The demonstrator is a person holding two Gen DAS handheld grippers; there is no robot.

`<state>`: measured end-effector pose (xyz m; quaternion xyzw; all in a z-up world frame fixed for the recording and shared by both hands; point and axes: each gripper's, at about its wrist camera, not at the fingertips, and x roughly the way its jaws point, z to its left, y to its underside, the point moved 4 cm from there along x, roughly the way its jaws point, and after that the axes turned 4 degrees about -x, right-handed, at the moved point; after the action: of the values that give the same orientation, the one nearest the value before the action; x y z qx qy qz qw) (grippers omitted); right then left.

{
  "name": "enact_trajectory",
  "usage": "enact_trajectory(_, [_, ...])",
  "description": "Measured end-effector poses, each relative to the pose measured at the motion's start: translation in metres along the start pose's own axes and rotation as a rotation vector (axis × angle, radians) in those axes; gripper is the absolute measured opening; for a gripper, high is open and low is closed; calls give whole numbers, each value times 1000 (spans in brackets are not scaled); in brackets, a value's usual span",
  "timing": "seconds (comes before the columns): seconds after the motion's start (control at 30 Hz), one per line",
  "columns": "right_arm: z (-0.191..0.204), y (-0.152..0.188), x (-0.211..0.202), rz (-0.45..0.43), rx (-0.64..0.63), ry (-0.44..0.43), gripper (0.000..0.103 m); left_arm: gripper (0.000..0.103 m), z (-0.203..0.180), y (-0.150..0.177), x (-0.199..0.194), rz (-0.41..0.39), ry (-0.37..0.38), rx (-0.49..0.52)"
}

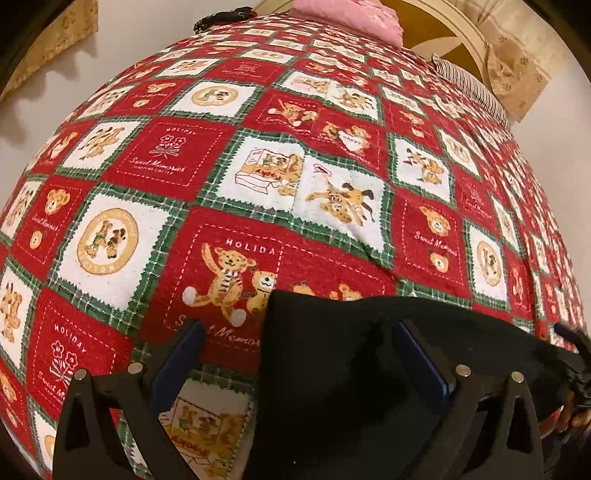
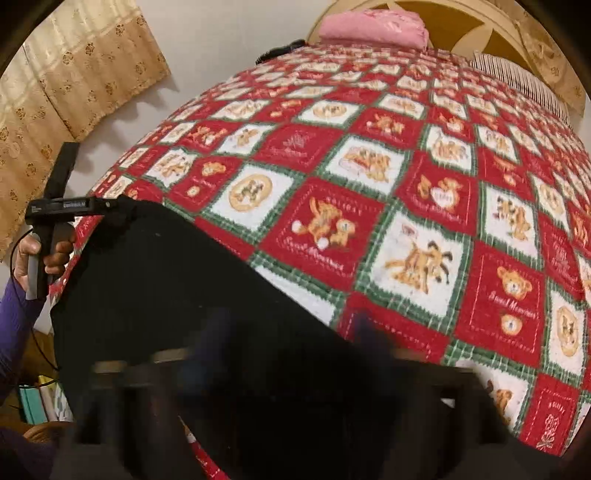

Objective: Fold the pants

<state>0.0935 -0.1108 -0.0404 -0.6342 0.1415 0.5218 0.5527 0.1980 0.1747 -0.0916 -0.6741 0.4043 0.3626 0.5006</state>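
We start with the bed (image 1: 295, 166), which fills nearly the whole frame in both views under a red, white and green teddy-bear quilt (image 2: 406, 229), with a pink pillow (image 2: 369, 27) at top centre against the headboard. Next in size come the black pants (image 2: 192, 295), a dark sheet spread across the lower left of the right wrist view and hanging over the bottom centre of the left wrist view, raised above the quilt.

In the right wrist view the left gripper (image 2: 107, 205) sits at the left edge, gripped by a hand (image 2: 40, 254), with its tip at the pants' top corner; in its own view its fingers (image 1: 177, 365) stand apart, cloth draped over the right one, so we cannot tell whether it truly pinches. The right gripper (image 2: 288, 354) is blurred and buried in black fabric; we cannot tell its state.

We judge we are carrying the pants to lay them flat: we should keep the held edge taut and level, lower evenly, and let no crease form underneath
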Motion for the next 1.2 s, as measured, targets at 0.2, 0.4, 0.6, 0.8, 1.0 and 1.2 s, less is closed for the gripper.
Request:
enact_trajectory(0.2, [12, 4, 19, 86, -114, 25, 42, 102, -3, 0, 6, -23, -26, 26])
enact_trajectory(0.4, [12, 7, 41, 140, -200, 66, 17, 90, -7, -2, 12, -71, -68, 52])
enact_trajectory(0.6, [16, -5, 15, 79, -177, 121, 6, 29, -10, -15, -3, -92, 56, -3])
enact_trajectory(0.8, [45, -31, -68, -151, -154, 132, 5, 23, -19, -16, -70, -245, 135, 18])
enact_trajectory(1.0, [88, -17, -98, -192, -211, 97, 10, 58, -26, -2, -90, -181, 80, 61])
enact_trajectory(1.2, [71, -21, -69, -240, -107, 15, 103, 68, -38, 21, -70, -82, 80, 31])
